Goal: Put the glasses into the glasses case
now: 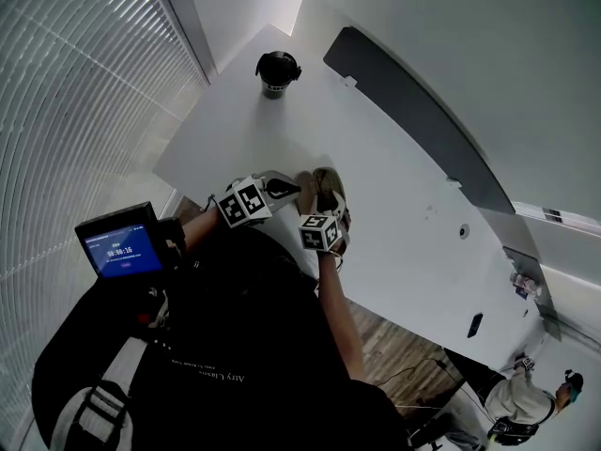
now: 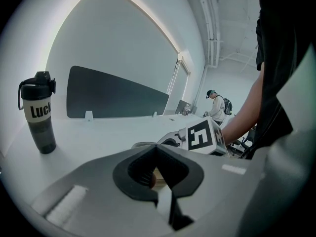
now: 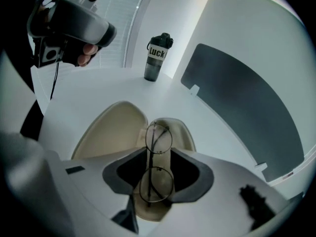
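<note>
The wire-rimmed glasses [image 3: 157,162] lie folded in the lower half of the open beige glasses case [image 3: 181,132]; its lid [image 3: 111,127] is swung back to the left. My right gripper [image 3: 158,151] hangs straight over them, open, with the jaws standing clear on either side of the frame. In the head view the right gripper [image 1: 329,205] is above the case [image 1: 331,186] at the table's near edge. My left gripper [image 1: 282,189] hovers just left of the case, and its jaw tips [image 2: 157,148] meet with nothing between them.
A black bottle [image 1: 276,70] [image 2: 39,113] [image 3: 157,57] stands at the far end of the white table [image 1: 394,224]. A dark grey panel [image 1: 404,111] runs along the table's right edge. A person [image 1: 521,402] is on the floor beyond. Window blinds are at the left.
</note>
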The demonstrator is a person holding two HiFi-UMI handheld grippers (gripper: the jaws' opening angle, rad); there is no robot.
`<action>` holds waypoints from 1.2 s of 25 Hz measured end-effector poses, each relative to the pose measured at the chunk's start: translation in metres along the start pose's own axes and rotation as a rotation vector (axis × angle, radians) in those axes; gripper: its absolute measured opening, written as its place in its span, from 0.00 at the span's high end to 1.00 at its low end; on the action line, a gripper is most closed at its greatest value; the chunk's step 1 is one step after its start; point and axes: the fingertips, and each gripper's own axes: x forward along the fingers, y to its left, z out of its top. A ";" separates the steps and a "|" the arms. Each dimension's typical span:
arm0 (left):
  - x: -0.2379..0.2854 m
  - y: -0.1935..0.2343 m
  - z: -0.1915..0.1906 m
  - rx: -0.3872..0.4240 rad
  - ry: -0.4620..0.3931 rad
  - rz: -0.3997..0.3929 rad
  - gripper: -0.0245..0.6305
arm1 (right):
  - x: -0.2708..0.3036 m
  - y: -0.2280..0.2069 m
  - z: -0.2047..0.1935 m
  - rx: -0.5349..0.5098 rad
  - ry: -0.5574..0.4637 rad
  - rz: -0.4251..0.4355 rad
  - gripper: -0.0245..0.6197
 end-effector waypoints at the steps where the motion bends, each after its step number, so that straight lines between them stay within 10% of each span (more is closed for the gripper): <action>1: -0.001 -0.004 0.001 0.006 0.000 0.004 0.95 | -0.005 0.000 -0.001 0.012 -0.007 0.002 0.73; 23: -0.001 -0.007 0.003 0.029 -0.021 0.008 0.96 | -0.050 -0.014 0.021 0.247 -0.301 -0.007 0.72; 30: -0.009 -0.016 0.007 0.063 -0.074 0.001 0.96 | -0.100 -0.023 0.025 0.447 -0.426 -0.046 0.93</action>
